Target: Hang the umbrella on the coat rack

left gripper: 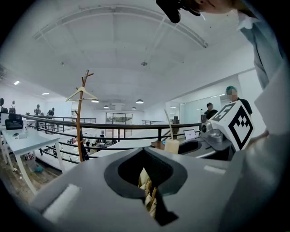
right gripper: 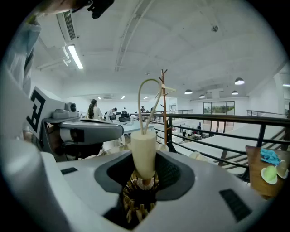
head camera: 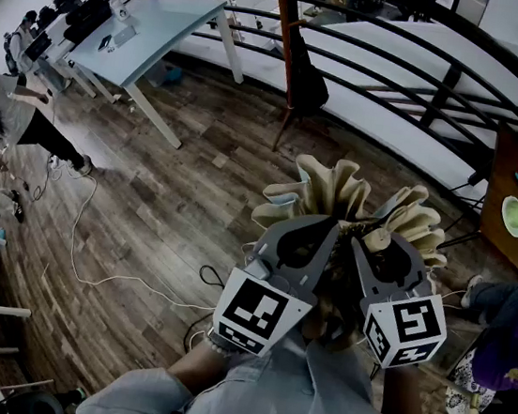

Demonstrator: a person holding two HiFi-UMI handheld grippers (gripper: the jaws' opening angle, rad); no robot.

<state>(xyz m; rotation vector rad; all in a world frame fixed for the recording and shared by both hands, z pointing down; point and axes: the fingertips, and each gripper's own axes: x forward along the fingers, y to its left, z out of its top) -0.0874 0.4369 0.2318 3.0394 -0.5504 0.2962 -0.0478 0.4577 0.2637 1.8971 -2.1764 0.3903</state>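
Umbrella (head camera: 355, 200), cream and folded, is lying in both grippers. The right gripper (right gripper: 144, 174) is clamping its stem just below the handle (right gripper: 144, 152); the left gripper (left gripper: 146, 158) is pinching shut on its folds. The coat rack (head camera: 285, 25) is standing at twelve o'clock, well apart, by the railing (head camera: 426, 91).

Coat rack (head camera: 285, 25) top cut off by upper edge; umbrella (head camera: 336, 194) partly hidden behind left gripper (head camera: 317, 233), right gripper (head camera: 379, 244).

Cream umbrella (head camera: 337, 191), orange-brown coat rack (head camera: 285, 25)
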